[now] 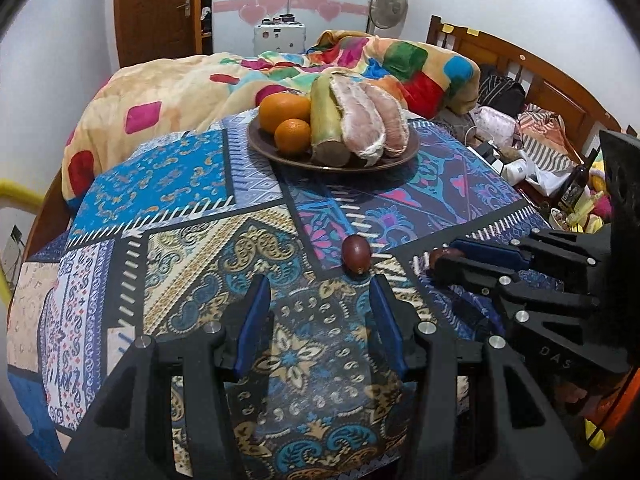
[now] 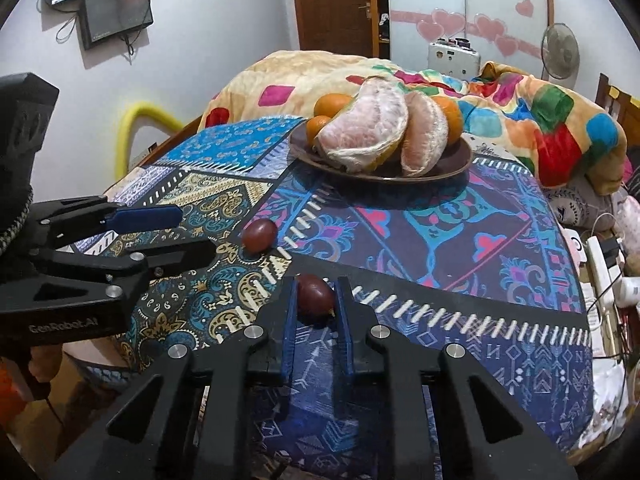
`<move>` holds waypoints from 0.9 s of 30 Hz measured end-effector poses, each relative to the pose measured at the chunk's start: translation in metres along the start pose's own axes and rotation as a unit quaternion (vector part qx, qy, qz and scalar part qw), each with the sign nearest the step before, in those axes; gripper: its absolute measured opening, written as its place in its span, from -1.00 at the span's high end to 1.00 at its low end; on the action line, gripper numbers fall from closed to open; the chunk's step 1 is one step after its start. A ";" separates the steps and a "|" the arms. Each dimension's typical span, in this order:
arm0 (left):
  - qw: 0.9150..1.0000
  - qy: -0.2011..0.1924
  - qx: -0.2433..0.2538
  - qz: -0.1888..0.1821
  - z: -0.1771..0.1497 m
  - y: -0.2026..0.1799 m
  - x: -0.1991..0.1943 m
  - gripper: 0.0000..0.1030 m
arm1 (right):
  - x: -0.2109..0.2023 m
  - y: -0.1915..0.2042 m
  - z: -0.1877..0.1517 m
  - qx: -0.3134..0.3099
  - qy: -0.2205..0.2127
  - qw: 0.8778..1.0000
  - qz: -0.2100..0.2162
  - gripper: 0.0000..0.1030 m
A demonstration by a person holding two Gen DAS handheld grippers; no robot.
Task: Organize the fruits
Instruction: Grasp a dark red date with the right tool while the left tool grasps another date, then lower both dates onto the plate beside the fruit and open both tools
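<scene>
Blue paisley patchwork tablecloth, brown plate, dark red fruits

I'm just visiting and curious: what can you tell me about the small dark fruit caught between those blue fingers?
The fruit is small, egg-shaped and dark reddish-purple, with smooth, slightly glossy skin and a tiny stem nub at its near end. It lies on the patterned tablecloth, near the table's front edge. The right gripper is shut on it, blue fingers pressing both sides. A similar fruit lies loose nearby, not touching it.

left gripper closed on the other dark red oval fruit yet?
No: the left gripper has open jaws with only patterned cloth between them, and the dark red oval fruit sits on the cloth just beyond its blue fingertips.
</scene>
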State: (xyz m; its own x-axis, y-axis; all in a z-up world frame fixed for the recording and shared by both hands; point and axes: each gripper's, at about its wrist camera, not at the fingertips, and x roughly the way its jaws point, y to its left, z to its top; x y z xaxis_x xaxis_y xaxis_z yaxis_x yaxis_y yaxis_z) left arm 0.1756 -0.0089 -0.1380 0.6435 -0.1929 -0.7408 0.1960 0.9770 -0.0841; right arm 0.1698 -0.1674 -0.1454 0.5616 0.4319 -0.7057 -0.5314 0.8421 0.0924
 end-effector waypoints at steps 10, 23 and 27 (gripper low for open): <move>1.000 0.009 0.020 -0.001 0.014 -0.018 0.018 0.31 | -0.017 -0.027 0.005 0.018 -0.020 0.999 -0.021 0.67; 1.000 0.014 0.018 0.000 0.015 -0.021 0.031 0.68 | -0.020 -0.051 0.004 0.031 -0.024 0.999 -0.032 0.67; 1.000 0.010 0.016 0.004 0.017 -0.016 0.027 0.68 | -0.021 -0.056 0.007 0.033 -0.029 0.999 -0.031 0.67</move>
State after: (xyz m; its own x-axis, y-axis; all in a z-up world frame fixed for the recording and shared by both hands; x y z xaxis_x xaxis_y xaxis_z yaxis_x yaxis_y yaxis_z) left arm 0.2024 -0.0317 -0.1459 0.6296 -0.1838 -0.7548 0.2150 0.9749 -0.0580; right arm 0.1922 -0.2208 -0.1310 0.6286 0.3946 -0.6701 -0.4532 0.8862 0.0967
